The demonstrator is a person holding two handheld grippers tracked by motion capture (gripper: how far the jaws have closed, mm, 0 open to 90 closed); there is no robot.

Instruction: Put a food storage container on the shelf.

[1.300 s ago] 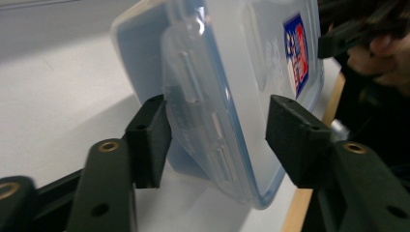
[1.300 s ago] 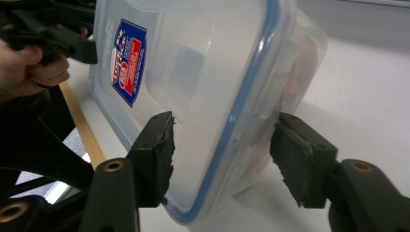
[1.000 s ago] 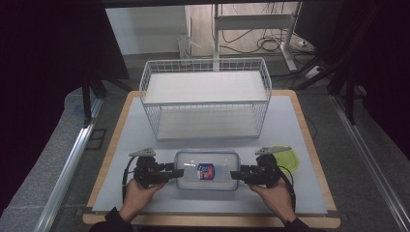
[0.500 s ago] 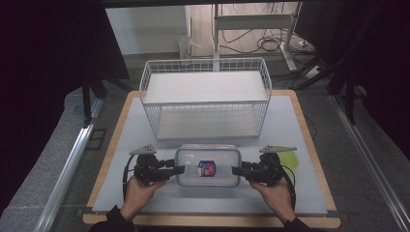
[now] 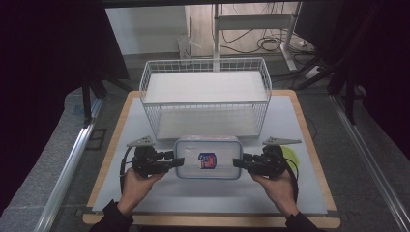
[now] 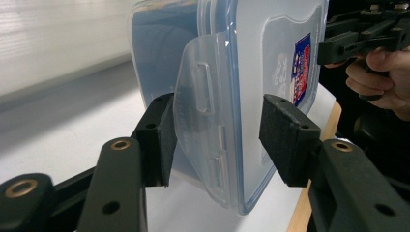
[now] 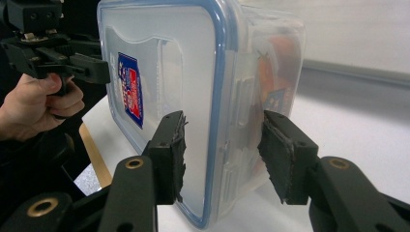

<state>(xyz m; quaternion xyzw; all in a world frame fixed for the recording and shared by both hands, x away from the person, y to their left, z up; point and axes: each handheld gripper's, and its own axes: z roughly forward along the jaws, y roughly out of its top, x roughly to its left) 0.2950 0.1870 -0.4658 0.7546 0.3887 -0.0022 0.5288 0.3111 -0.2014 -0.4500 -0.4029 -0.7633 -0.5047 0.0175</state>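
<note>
A clear plastic container (image 5: 208, 157) with a blue-rimmed lid and a red-and-blue sticker is held between both grippers near the table's front. My left gripper (image 5: 178, 162) is shut on its left end, jaws over the latch flap (image 6: 200, 96) and lid edge (image 6: 215, 137). On the opposite end my right gripper (image 5: 238, 163) is shut, one pad on the lid and one on the body (image 7: 222, 154). The container (image 7: 193, 72) looks raised slightly off the white table top. Something orange shows dimly inside it.
A white wire basket (image 5: 203, 62) stands just behind the container, mid-table. A yellow-green flat object (image 5: 291, 153) lies beside my right hand. The white board (image 5: 193, 198) has a wooden edge; dark floor and metal rails flank the table.
Both grippers and the container between them have moved away from the person, toward the wire basket. The grips on its two ends look unchanged.
</note>
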